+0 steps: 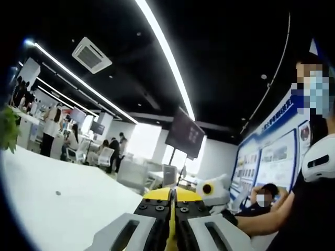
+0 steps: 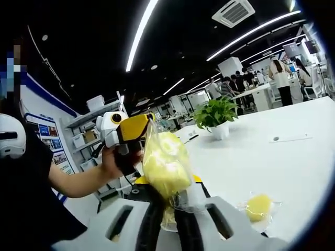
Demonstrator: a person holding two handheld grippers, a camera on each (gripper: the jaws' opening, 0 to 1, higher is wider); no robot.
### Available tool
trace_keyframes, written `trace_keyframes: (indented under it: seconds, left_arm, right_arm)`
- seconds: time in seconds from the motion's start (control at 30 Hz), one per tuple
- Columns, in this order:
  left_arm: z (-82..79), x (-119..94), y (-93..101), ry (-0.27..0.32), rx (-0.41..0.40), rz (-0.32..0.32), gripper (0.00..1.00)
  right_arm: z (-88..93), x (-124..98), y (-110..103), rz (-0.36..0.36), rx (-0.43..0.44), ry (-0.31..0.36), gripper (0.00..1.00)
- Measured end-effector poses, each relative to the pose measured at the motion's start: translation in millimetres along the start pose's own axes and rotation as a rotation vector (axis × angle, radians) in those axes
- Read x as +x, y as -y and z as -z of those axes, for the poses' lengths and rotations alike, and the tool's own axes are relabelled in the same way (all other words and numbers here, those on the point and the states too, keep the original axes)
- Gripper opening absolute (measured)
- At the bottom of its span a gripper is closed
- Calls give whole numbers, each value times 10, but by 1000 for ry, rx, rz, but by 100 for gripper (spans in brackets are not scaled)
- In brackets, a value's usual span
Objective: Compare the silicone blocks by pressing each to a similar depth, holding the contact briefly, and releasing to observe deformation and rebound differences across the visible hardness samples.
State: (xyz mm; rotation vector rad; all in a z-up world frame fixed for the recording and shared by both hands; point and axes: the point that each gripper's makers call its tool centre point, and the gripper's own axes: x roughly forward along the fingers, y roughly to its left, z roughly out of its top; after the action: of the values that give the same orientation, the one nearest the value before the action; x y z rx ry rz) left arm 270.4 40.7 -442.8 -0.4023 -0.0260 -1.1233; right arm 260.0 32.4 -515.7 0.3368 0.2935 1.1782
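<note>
The left gripper (image 1: 171,238) was raised above the white table (image 1: 63,209), its jaws pressed together on nothing. To its right, the right gripper (image 2: 168,217) pinched the clear bag of a yellow silicone block (image 2: 163,164) and held it up; a second bagged block (image 2: 258,207) lay on the table beside it. Both looked light and squashy, the film slippery, so I'd grasp the block itself rather than the loose wrap.
</note>
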Motion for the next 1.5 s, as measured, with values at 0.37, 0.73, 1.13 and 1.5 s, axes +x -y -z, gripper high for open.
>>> trace_keyframes:
  seconds: [0.37,0.73,1.13,1.5]
  left_arm:
    - [3,5,-25,-17,-6,-4,0]
    - [16,18,-52,-25,-34,-7,0]
    - [-15,44,-50,-17,-50,-13,0]
    - [-43,27,-82,18,-114,-15,0]
  right_arm:
    - [2,20,17,-6,-9,11,3]
    - [1,22,43,-15,-4,20,4]
    - [-36,44,62,-31,-83,93,8]
    - [-12,4,82,-36,-72,109,21]
